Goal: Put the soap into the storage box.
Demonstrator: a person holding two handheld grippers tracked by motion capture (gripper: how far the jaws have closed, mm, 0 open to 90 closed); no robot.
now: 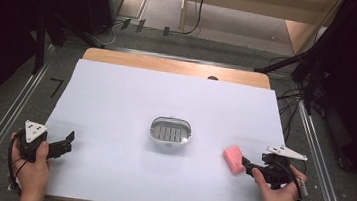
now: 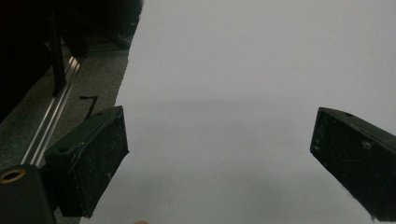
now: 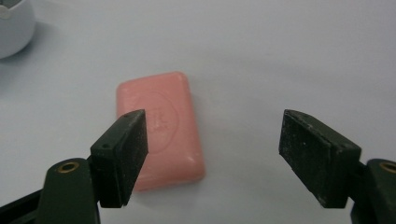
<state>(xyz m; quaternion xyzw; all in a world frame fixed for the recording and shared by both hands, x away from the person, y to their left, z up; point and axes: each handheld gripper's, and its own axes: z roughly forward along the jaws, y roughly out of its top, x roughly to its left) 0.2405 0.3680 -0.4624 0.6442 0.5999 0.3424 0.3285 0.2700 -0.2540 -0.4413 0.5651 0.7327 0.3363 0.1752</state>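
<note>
- Two hand-held grippers sit over a white sheet [image 1: 117,94] that covers the table, one at each near corner.
- Right gripper [image 1: 247,163] is at the near right, held in the person's right hand [image 1: 277,191], with its black jaws pointing left toward a pink soap bar [image 1: 233,159].
- From the right gripper view, the jaws stand apart with white sheet showing between them; neither pad presses on anything, so this gripper is open and holds nothing.
- In that same view the soap bar [image 3: 161,128] lies flat on the sheet, partly behind the left-hand jaw and off to that side of the gap rather than centred between the pads. An oval stamp is pressed into its top face.
- Seen from the high view, the bar lies on the near right part of the sheet, just beyond the tips of the right gripper; whether a jaw touches it I cannot tell.
- A small white soap dish [image 1: 170,134] with a slotted grey insert stands at the middle of the sheet, to the left of the bar and well apart from it. Its rounded edge [image 3: 14,28] shows at the far left corner of the right gripper view.
- Left gripper [image 1: 67,141] rests at the near left in the left hand [image 1: 33,168], its jaws spread wide over bare sheet, open and holding nothing, well apart from the dish.
</note>
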